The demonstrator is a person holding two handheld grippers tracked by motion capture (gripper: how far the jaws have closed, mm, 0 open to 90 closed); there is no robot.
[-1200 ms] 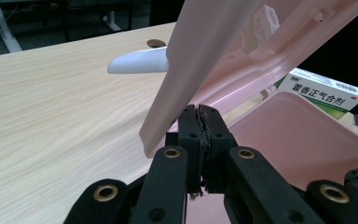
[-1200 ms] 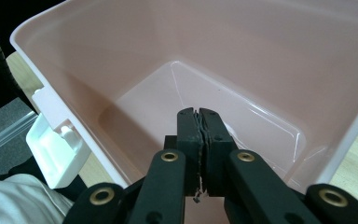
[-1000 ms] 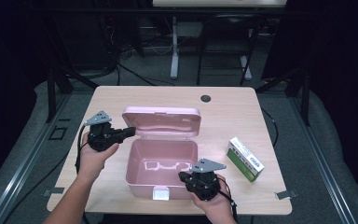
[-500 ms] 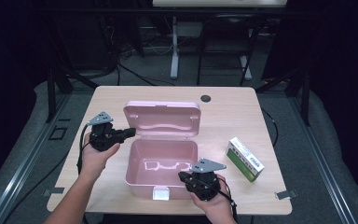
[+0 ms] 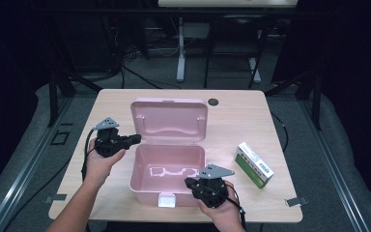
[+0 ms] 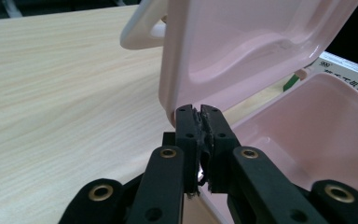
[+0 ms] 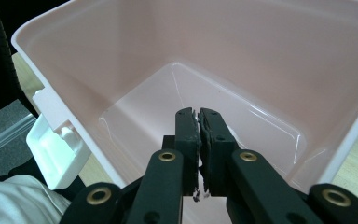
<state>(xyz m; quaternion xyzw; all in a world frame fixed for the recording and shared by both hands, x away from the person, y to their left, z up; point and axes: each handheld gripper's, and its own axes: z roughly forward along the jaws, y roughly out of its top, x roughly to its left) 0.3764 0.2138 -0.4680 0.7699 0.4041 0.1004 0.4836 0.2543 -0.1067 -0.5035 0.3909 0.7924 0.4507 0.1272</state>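
- While the pink plastic box [image 5: 166, 169] sits open in the middle of the light wooden table [image 5: 77, 183], your two hands flank it, one at each side.
- Your left tool [image 5: 136, 138] points at the box's left rear corner, right at the hinge end of the raised pink lid [image 5: 169, 120].
- In the left gripper view the left tool [image 6: 202, 111] has its tips up against the lid's lower edge [image 6: 223, 51]; whether they actually touch it, you cannot tell.
- Its jaws have just been opening a touch, yet only a thin slit shows between the pads, with nothing in it: call them together.
- Your right tool [image 5: 188, 182] sits at the box's front right corner, aimed over the front rim.
- In the right gripper view the right tool [image 7: 199, 112] looks down into the box's bare pink interior [image 7: 242, 60], jaws pressed together and holding nothing.
- The white latch tab [image 5: 166, 200] hangs at the middle of the box's front wall, left of your right hand; it shows in the right gripper view too [image 7: 56, 149].
- The lid stands up, tilted back a little, its moulded inside facing you.
- A green-and-white carton [image 5: 254, 164] lies on the table to the right of the box, apart from it.
- A small dark round grommet [image 5: 213, 102] sits near the table's far edge, behind the lid.
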